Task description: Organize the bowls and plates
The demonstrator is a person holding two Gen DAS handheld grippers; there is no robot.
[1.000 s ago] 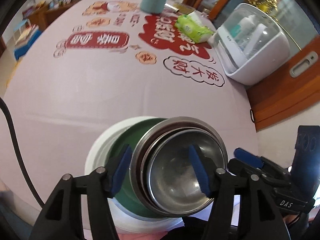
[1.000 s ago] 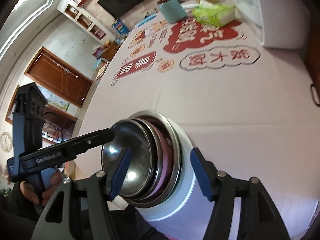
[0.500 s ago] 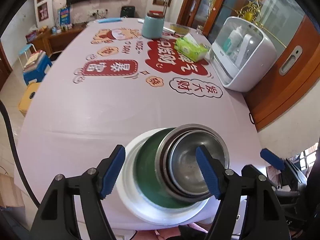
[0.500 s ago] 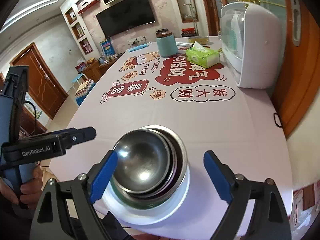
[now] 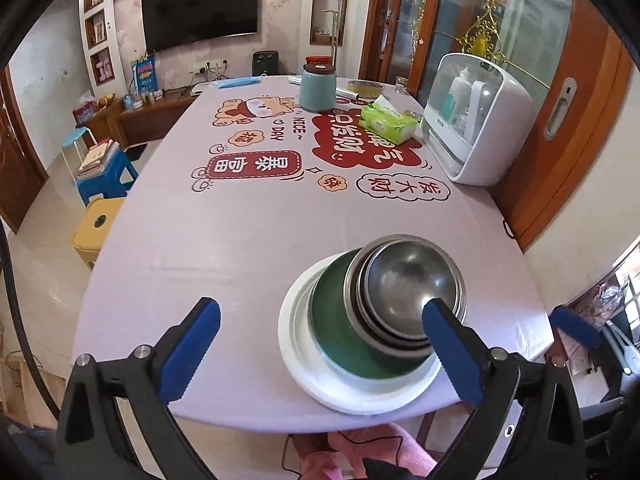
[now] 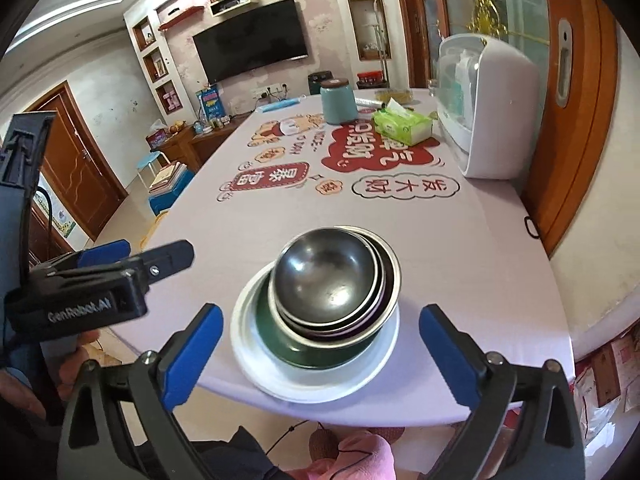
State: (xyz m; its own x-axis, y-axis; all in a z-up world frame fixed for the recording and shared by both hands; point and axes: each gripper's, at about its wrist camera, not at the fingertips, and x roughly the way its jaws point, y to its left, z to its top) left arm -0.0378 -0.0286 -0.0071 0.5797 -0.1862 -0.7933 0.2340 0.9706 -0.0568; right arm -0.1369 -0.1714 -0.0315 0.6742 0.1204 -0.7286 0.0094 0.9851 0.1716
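Nested bowls (image 6: 332, 284) sit off-centre on a plate (image 6: 320, 384) at the bench (image 5: 248, 232) edge; both grippers' (image 5: 320, 344) (image 6: 318, 350) fingers are opening, empty; a nudge could tip the stack.

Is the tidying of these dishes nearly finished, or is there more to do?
It looks nearly finished. Done: the steel bowls sit nested in a green bowl on the white plate, near the table's edge. In hand: nothing; the left gripper and right gripper are opening, empty. Left: no other loose dishes are visible.
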